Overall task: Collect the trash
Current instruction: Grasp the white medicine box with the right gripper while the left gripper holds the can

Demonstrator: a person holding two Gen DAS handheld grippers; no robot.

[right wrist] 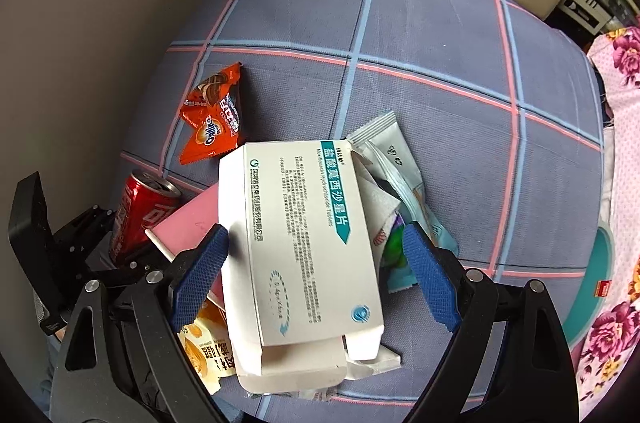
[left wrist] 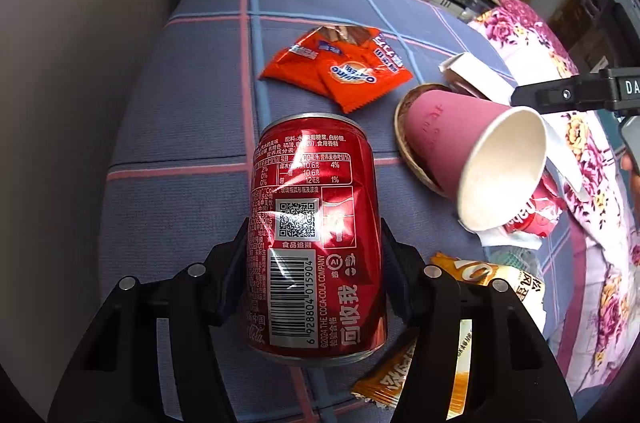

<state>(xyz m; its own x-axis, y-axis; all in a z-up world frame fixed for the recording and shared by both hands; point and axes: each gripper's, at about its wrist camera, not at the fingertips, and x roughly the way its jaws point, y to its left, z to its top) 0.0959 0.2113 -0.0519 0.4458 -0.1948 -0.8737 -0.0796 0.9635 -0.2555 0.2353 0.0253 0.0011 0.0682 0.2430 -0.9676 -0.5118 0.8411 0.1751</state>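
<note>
Left gripper [left wrist: 314, 251]: fingers pressed on dented red cola can [left wrist: 316, 235] (upright on plaid bed cover [right wrist: 440, 35]). Right gripper [right wrist: 316, 255]: fingers spread wide, straddling white medicine box [right wrist: 304, 235], not touching. Beyond: orange wrappers [left wrist: 336, 71], pink paper cup [left wrist: 472, 159].

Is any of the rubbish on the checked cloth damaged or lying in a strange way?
Yes. The Coca-Cola can between the left gripper's pads is dented and creased. The pink paper cup lies tipped on its side. The white medicine box has its end flaps torn open.
</note>
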